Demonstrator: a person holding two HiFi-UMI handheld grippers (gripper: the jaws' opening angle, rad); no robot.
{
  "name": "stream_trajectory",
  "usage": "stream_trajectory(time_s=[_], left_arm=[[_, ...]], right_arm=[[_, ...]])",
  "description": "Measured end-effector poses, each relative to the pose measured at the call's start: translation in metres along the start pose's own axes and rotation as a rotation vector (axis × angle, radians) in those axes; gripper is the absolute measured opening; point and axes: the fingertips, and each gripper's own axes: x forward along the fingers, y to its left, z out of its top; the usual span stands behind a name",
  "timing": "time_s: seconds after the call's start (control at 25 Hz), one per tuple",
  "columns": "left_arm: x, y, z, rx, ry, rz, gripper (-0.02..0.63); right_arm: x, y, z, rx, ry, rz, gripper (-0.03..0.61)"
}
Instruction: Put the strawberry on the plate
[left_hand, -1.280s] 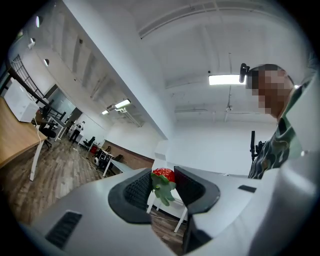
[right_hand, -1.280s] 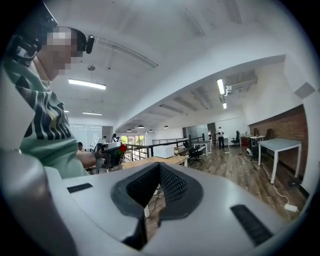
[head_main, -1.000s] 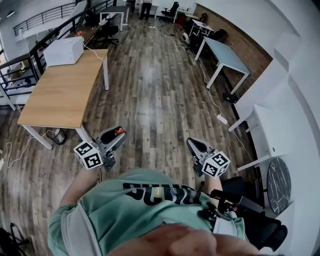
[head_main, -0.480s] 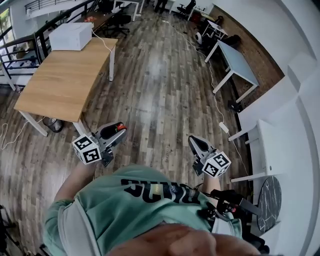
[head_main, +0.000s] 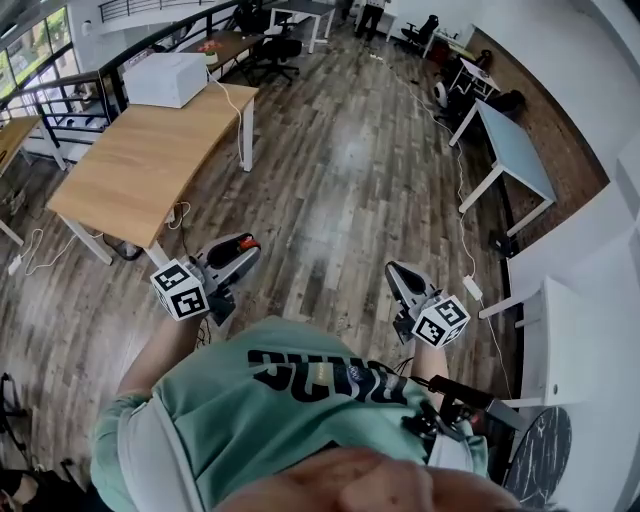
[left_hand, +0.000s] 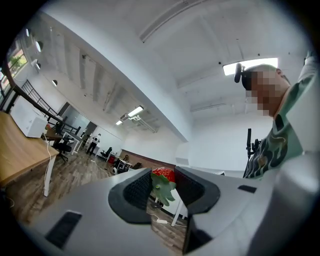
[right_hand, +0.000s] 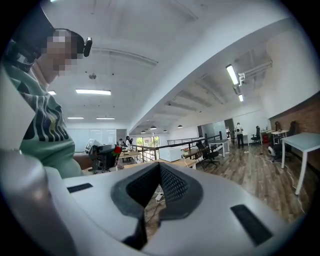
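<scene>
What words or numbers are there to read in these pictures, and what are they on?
Mint-green T-shirt: big black letters across the chest, upside down and creased, too muddled to read for sure.
Black-and-white marker cubes: only square patterns, no letters or numbers.
White box on the wooden table: no print big enough to read.

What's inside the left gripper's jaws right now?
A red strawberry with green leaves, pinched between the pads of the left gripper. The pads cover its sides, so how far back it sits can't be seen.
</scene>
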Motion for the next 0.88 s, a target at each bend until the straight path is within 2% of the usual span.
stream_trajectory(time_s=[0.24, 0.4, 0.68, 0.88], left_arm=[[0.066, -0.011, -0.022, 0.009, 0.041, 0.014, 0.144], [0.093, -0.006, -0.026, 0.031, 0.079, 0.010, 0.144], [0.122, 0.031, -0.029, 0.003, 0.088, -0.033, 0.144], [0.125, 0.095, -0.002, -0.025, 0.058, -0.102, 0.144]], right_arm=[[-0.025, -0.069, -0.011, 0.051, -0.021, 0.006, 0.006], [-0.027, -0.095, -0.017, 0.092, -0.039, -0.005, 0.006], [-0.006, -0.122, -0.027, 0.108, -0.008, -0.054, 0.006], [0.047, -0.128, -0.001, 0.047, -0.006, -0.121, 0.006]])
